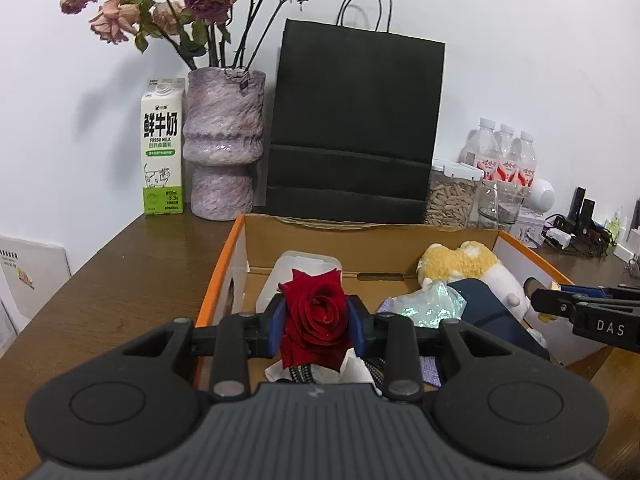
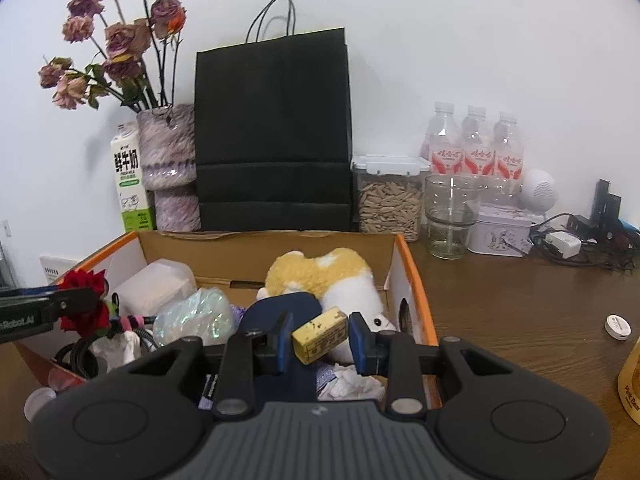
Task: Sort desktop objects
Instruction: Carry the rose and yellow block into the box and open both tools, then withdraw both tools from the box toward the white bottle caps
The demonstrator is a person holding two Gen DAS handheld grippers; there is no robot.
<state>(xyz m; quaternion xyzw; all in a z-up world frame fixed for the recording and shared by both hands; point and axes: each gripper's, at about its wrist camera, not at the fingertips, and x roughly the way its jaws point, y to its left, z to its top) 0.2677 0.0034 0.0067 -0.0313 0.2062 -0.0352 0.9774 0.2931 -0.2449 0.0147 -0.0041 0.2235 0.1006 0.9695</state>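
My left gripper (image 1: 316, 320) is shut on a red rose (image 1: 314, 318), held over the left part of an orange-edged cardboard box (image 1: 218, 276). The same rose (image 2: 86, 304) shows at the left of the right wrist view, pinched in the left gripper (image 2: 90, 300). My right gripper (image 2: 320, 338) is shut on a small yellow block (image 2: 320, 336) with dark print, above the box (image 2: 418, 292). Inside the box lie a yellow-and-white plush toy (image 2: 332, 276), a dark blue item (image 2: 284, 312), a shiny crumpled wrapper (image 2: 196, 316), a translucent plastic container (image 2: 156, 286), cables and tissue. The right gripper (image 1: 538, 300) enters the left wrist view from the right.
Along the wall stand a milk carton (image 1: 162, 152), a purple vase of dried roses (image 1: 224, 144), a black paper bag (image 1: 352, 120), a jar of seeds (image 2: 390, 198), a glass (image 2: 450, 216), three water bottles (image 2: 474, 148), a tin (image 2: 502, 230) and chargers. A white disc (image 2: 618, 325) lies on the brown table.
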